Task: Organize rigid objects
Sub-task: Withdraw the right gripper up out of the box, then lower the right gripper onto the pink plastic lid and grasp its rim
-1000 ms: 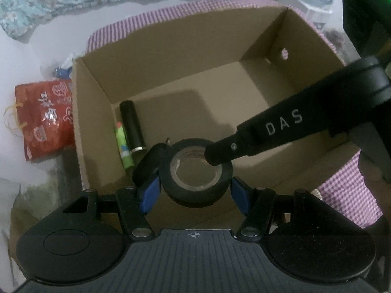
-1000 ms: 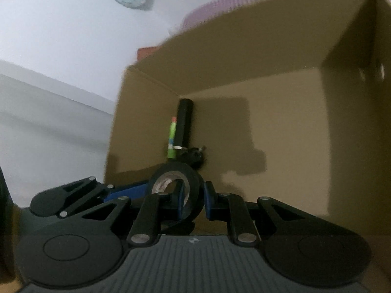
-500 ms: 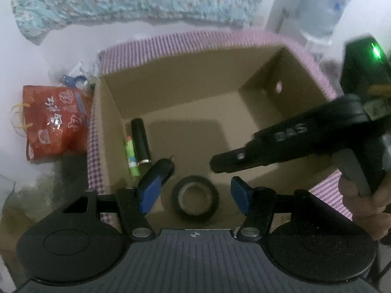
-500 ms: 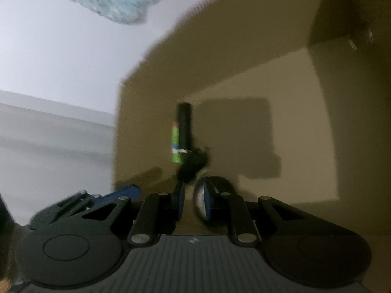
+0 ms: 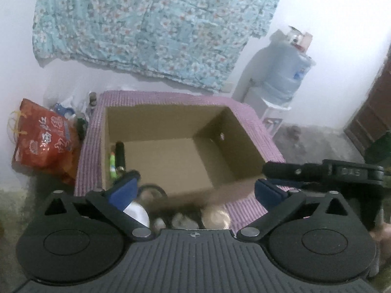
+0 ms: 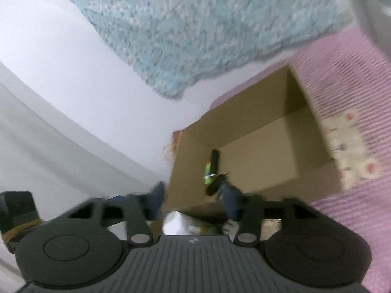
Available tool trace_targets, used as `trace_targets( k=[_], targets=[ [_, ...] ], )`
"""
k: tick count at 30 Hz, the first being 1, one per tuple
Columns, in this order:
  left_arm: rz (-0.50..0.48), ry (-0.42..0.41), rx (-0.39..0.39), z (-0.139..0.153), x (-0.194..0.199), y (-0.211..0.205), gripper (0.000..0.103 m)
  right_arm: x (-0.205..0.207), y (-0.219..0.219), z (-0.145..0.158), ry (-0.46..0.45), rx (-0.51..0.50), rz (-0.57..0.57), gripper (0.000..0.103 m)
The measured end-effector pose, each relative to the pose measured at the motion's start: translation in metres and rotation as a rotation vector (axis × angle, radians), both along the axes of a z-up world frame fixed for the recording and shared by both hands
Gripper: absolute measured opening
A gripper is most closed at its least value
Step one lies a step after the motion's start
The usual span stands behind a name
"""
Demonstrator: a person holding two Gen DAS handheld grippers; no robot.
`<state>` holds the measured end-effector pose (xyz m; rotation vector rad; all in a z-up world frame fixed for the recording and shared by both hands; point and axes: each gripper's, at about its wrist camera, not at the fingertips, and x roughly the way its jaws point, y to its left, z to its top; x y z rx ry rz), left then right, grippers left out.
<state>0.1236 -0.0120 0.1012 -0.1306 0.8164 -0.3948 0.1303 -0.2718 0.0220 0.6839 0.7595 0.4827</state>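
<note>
Both grippers are up and out of the cardboard box [image 5: 156, 127] now, where a second ago they were down inside it on the roll of black tape [image 5: 152, 190], and the roll has been left behind on the box floor by the near wall. The left gripper [image 5: 195, 190] has just been opening and its blue pads stand spread wide with nothing between them; the tape shows low in its view, just beside the left pad and blurred. The right gripper [image 6: 193, 195] has also just been opening, jaws parted and empty, and its view is smeared with motion. From the left camera one dark finger of the right gripper reaches in from the right edge, above the near right corner of the box. Inside the box, along the left wall, a black cylinder [image 5: 119, 155] lies beside a green marker [image 5: 112, 164], the two side by side and close to touching; the right camera catches the same pair, with a small dark item [image 6: 215, 185] at their near end, too blurred to name. The box sits on a pink checked cloth [image 5: 259, 127]. A red bag [image 5: 44, 141] stands to the left of it, a floral blue sheet [image 5: 151, 24] hangs on the wall behind, and a water bottle [image 5: 286, 70] is off to the right.
</note>
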Motion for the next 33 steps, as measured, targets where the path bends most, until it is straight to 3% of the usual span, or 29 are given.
trace_targets(
  k=[3,7,8,13,19,28,33],
  targets=[
    [0.006,0.022,-0.007,-0.012,-0.017,-0.004,0.102,-0.027,0.003,0.007,-0.041,-0.105,-0.048,0.073],
    [-0.019,0.080,-0.022,-0.027,-0.030,-0.005,0.102,-0.059,0.010,0.021,-0.106,-0.281,-0.092,0.100],
    [-0.020,0.098,-0.027,-0.031,-0.034,-0.004,0.102,-0.066,0.013,0.026,-0.134,-0.330,-0.105,0.103],
    [-0.023,0.116,-0.048,-0.038,-0.053,-0.003,0.102,-0.090,0.030,0.044,-0.230,-0.509,-0.157,0.103],
    [-0.036,0.074,-0.003,-0.035,-0.069,-0.005,0.103,-0.109,0.042,0.059,-0.301,-0.678,-0.232,0.103],
    [-0.046,0.012,-0.014,-0.034,-0.077,-0.004,0.103,-0.146,0.036,0.099,-0.537,-0.990,-0.318,0.103],
    [-0.071,-0.006,-0.044,-0.038,-0.078,-0.005,0.103,-0.153,0.036,0.096,-0.576,-0.987,-0.325,0.103]
  ],
)
